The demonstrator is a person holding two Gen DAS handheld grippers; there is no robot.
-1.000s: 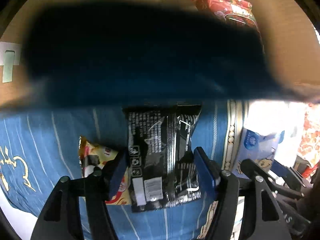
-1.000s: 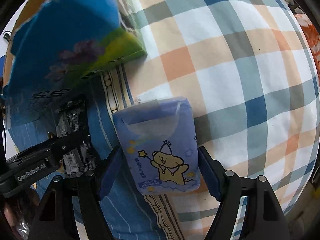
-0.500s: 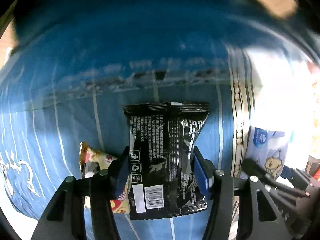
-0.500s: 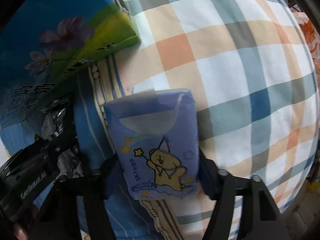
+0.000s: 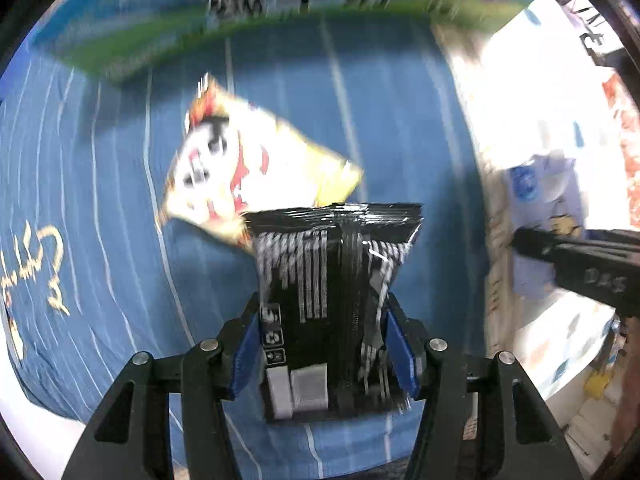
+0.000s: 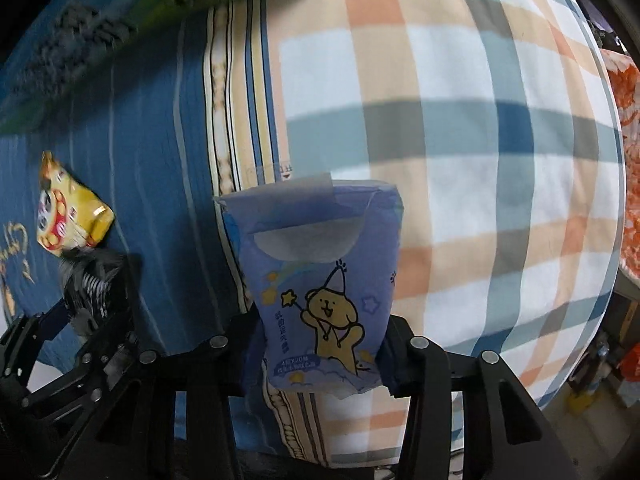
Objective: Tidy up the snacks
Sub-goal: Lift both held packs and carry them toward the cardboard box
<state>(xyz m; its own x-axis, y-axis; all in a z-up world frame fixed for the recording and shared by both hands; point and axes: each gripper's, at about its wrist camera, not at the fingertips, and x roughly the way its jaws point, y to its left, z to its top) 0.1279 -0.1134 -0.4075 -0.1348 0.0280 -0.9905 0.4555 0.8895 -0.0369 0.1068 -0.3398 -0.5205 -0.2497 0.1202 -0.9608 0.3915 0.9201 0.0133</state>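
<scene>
Black pkt point(image 5: 332, 304) lengthwise fwd in L gripper point(image 5: 326, 354)

My left gripper point(image 5: 324, 356) pinches the black snack packet point(image 5: 332, 300) over the blue striped cloth point(image 5: 120, 200) — a yellow snack bag point(image 5: 256, 172) lies just beyond the packet.

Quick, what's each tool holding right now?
Left tool: closed on the black snack packet.
Right tool: closed on the purple bear packet.
</scene>
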